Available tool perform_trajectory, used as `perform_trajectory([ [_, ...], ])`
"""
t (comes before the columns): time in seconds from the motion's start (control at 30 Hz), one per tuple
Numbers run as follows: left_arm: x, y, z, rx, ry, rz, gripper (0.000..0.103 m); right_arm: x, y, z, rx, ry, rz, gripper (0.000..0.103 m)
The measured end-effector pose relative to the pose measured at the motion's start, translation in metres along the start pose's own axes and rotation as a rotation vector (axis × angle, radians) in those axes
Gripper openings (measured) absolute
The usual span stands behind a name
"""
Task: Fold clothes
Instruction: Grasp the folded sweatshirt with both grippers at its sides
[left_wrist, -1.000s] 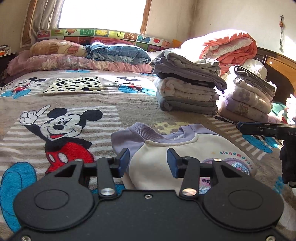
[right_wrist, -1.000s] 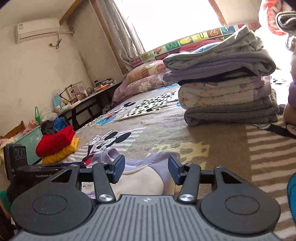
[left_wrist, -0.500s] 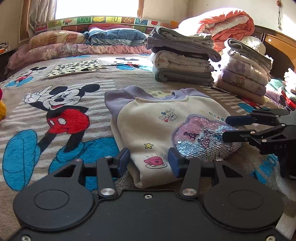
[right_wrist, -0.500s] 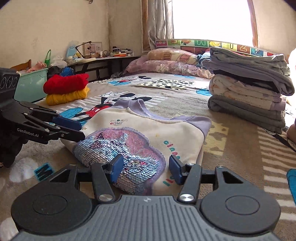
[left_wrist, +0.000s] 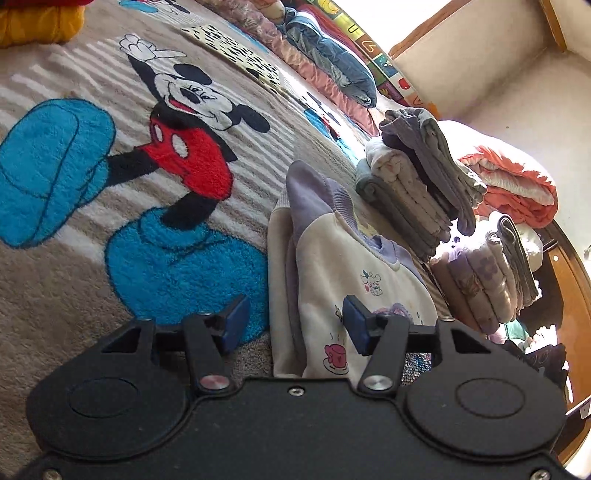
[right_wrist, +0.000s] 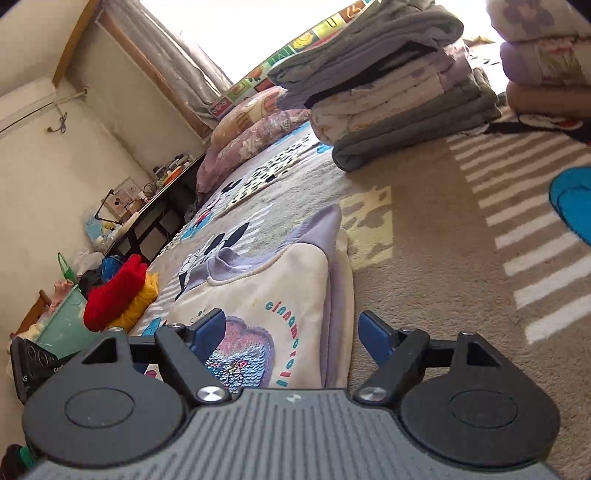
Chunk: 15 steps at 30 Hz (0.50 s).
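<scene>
Since a moment ago you have rolled both wrists and dropped low, so the bed now tilts in both views and the sweatshirt (left_wrist: 332, 291) sits right at your fingertips. Your left hand-held gripper (left_wrist: 291, 325) has its jaws opening, and the sweatshirt's folded side edge lies between the blue pads (left_wrist: 354, 325) without being pinched. Your right hand-held gripper (right_wrist: 291, 332) is opening too, wider, straddling the opposite folded edge (right_wrist: 332, 302), its pads clear of the cloth.

The sweatshirt lies folded flat on the Mickey Mouse blanket (left_wrist: 177, 155): cream body, lilac sleeves tucked under along both sides, lilac ribbed collar at the far end. On its front you can see a small pink teacup print, a little cartoon figure, teal and pink lettering, and a sequinned patch (right_wrist: 236, 354) near you.

Beyond the collar stands a stack of folded grey and cream clothes (right_wrist: 399, 96), with a second folded stack (left_wrist: 487, 280) beside it. Further off, red and yellow folded items (right_wrist: 122, 291) rest at the bed's edge, and pillows (right_wrist: 251, 133) line the window end.
</scene>
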<state>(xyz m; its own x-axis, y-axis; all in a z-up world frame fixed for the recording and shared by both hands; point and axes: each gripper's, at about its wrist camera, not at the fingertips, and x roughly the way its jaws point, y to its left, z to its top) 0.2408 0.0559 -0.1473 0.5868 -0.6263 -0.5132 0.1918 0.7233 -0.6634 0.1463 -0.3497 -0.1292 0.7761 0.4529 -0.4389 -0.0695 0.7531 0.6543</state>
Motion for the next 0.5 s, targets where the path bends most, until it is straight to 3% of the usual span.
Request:
perform_trajectory([
  [0.1, 0.011, -0.001, 0.006, -0.037, 0.032, -0.010, 0.057, 0.019, -0.013, 0.003, 0.075, 0.067, 0.021, 0.079],
  [0.33, 0.037, 0.001, 0.019, -0.110, 0.047, -0.060, 0.052, 0.052, -0.016, 0.017, 0.099, 0.114, 0.077, 0.079],
  [0.4, 0.038, 0.005, 0.016, -0.136, 0.050, -0.089, 0.044, 0.057, -0.016, 0.015, 0.110, 0.103, 0.082, 0.068],
  [0.43, 0.039, 0.008, 0.014, -0.162, 0.055, -0.110, 0.029, 0.059, -0.016, 0.014, 0.122, 0.097, 0.089, 0.067],
  [0.47, 0.039, 0.012, 0.012, -0.187, 0.059, -0.131, 0.023, 0.061, -0.018, 0.011, 0.147, 0.092, 0.106, 0.058],
  [0.5, 0.038, 0.013, 0.010, -0.205, 0.056, -0.133, 0.021, 0.062, -0.019, 0.008, 0.175, 0.088, 0.119, 0.043],
])
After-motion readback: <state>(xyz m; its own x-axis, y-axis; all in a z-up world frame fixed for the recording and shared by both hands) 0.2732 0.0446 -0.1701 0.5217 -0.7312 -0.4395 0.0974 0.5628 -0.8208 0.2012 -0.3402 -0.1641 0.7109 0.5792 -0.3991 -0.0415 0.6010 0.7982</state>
